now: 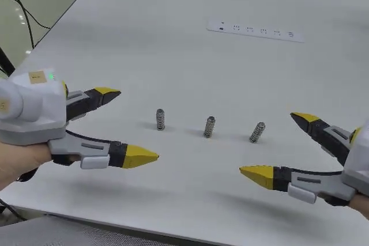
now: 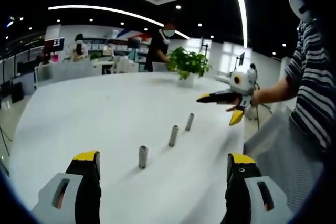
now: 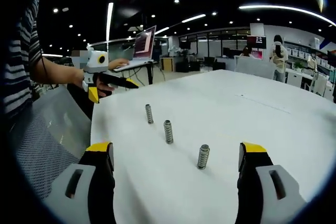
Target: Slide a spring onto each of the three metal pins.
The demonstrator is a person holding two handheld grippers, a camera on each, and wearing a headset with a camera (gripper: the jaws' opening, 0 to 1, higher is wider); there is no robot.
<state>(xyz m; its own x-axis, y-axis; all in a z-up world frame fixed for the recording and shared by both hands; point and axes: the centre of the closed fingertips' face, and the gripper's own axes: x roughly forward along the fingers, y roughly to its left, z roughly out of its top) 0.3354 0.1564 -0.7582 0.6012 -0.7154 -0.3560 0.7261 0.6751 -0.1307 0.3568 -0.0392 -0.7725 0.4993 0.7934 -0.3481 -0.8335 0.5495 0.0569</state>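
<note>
Claws first: the left claw [image 1: 137, 123] is spread wide with nothing between its yellow tips. The right claw [image 1: 266, 142] is just as wide and just as empty.

I'm placing everything off the middle spring [image 1: 210, 127], since it stands dead centre of a short row on the white counter [image 1: 173, 56]. The left-end spring [image 1: 160, 119] stands on one side of it and the right-end spring [image 1: 257, 132] on the other, each near it but clearly apart. The middle one and the left-end one look upright. The right-end one leans a bit away from the middle spring in the head view. What's inside the coils is too small to tell.

Left claw sits out past the left-end spring, on the side away from the middle spring, and isn't touching any coil. Right claw mirrors that, out past the right-end spring and also clear of it. Both throw soft shadows on the counter, on the person's side of the middle spring.

Well beyond the middle spring, on the far side from the person, a white power strip [image 1: 255, 30] lies flat on the counter.

From the left gripper view, the row runs away toward the other claw, with a potted plant [image 2: 188, 64] far behind the middle spring. From the right gripper view, a laptop [image 3: 144, 43] sits open way back past the row.
</note>
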